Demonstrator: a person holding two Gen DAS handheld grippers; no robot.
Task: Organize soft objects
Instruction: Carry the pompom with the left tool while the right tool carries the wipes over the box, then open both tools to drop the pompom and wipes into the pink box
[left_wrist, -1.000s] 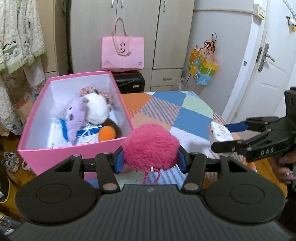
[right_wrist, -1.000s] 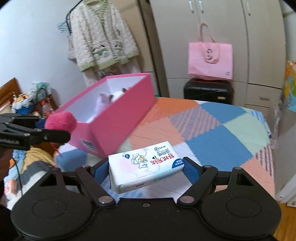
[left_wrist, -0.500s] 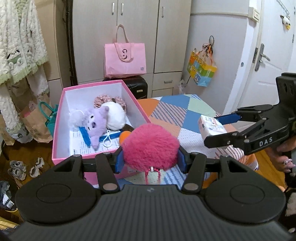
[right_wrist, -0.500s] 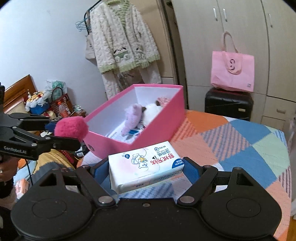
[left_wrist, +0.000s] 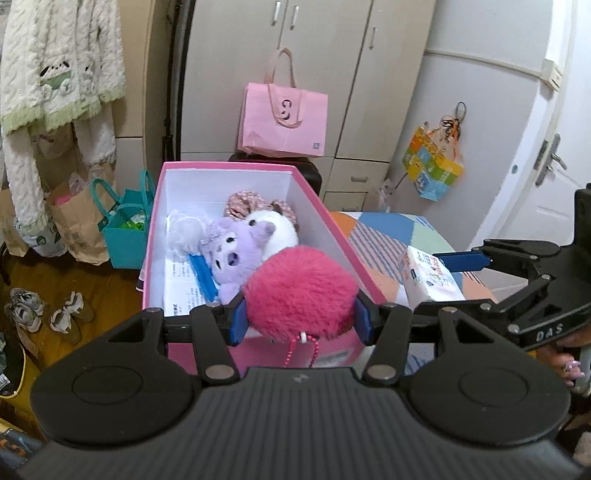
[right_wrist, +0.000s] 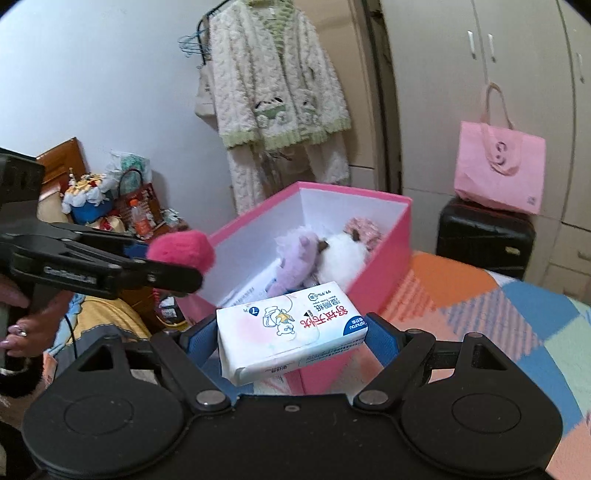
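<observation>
1. Left wrist view: pink pompom (left_wrist: 301, 291), light and squashy, sits clamped mid-body in the left hand-held gripper (left_wrist: 300, 319) above the pink box (left_wrist: 347, 240).
2. Tissue pack (right_wrist: 291, 326), soft and slippery, is pinched endwise by the right hand-held gripper (right_wrist: 291, 338) beside the box.

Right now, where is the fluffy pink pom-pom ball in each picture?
Left wrist view: the fluffy pink pom-pom ball sits centre, squeezed in the left gripper.
Right wrist view: it is at middle left.
Shared landmark: the open pink cardboard box beside it.
</observation>
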